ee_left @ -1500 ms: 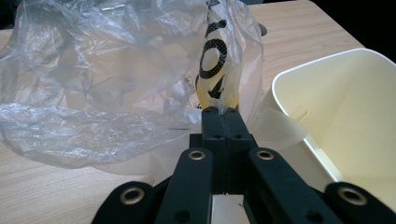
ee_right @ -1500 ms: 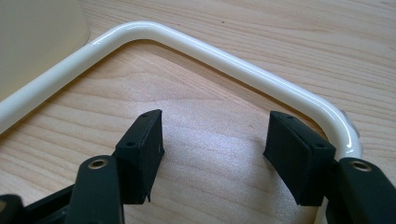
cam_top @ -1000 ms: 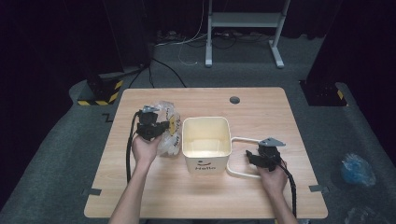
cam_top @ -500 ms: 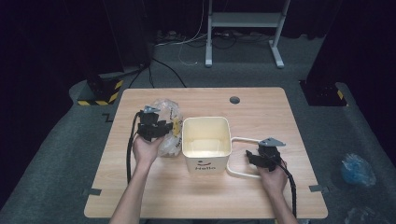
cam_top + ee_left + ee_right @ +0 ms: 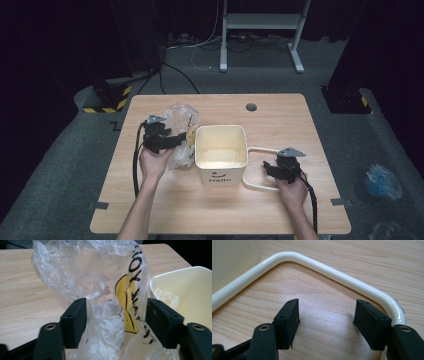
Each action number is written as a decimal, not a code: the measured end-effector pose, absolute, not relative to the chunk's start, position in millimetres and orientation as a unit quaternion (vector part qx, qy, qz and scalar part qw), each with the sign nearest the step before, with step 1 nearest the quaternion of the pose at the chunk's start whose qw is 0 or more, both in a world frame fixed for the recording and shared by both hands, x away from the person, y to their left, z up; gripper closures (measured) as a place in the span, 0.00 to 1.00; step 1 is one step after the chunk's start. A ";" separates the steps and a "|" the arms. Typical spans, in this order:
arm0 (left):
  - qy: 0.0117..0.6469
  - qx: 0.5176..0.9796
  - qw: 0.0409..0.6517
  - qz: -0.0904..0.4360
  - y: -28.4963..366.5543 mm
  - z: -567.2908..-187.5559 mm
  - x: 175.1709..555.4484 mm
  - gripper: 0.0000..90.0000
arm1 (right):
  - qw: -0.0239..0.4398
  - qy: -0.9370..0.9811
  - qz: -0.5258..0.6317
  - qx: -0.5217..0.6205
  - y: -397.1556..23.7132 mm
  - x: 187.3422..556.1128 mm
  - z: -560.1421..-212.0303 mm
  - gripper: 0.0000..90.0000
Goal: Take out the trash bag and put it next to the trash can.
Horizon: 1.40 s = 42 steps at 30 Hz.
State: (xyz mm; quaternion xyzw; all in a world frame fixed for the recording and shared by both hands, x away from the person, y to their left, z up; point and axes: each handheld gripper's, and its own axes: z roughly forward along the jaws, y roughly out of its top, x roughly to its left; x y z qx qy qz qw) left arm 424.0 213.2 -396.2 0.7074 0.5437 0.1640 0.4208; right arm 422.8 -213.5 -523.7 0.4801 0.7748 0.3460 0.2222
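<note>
- Left gripper (image 5: pixel 116 322) jaws have just been opening, released, and the crumpled plastic bag (image 5: pixel 105 290) sits loose between them, just beside the cream bin (image 5: pixel 221 150).
- Right gripper (image 5: pixel 327 315) stands open, inside the bin's handle (image 5: pixel 332 270).
- One bag, one bin, two grippers.

Tabletop (image 5: pixel 300 120): pale wood grain, rounded corners, one round cable hole (image 5: pixel 251 107) toward 12 o'clock. Floor (image 5: pixel 75 165): grey carpet, dimly lit. Surround: black drapes (image 5: pixel 60 45) on all far sides. At 12 o'clock, a white metal stand (image 5: pixel 260 30) with loose cables (image 5: pixel 200 45) beside it. At 10 o'clock, a yellow-and-black striped block (image 5: pixel 107 102). At 4 o'clock, a crumpled bluish bag (image 5: pixel 382 181) on the carpet.
</note>
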 end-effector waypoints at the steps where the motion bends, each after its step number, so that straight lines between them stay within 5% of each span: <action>1: 0.544 0.705 0.424 0.165 214.3 -395.8 422.5 0.36 | 0.222 0.775 0.346 0.480 -213.5 422.8 -523.6 0.41; 10: 0.534 0.689 0.456 0.181 218.9 -385.9 411.8 0.26 | 0.222 0.775 0.346 0.480 -213.5 422.8 -523.7 0.41; 42: 0.543 0.677 0.459 0.191 253.9 -404.5 370.8 0.27 | 0.222 0.775 0.346 0.481 -213.4 422.7 -523.7 0.41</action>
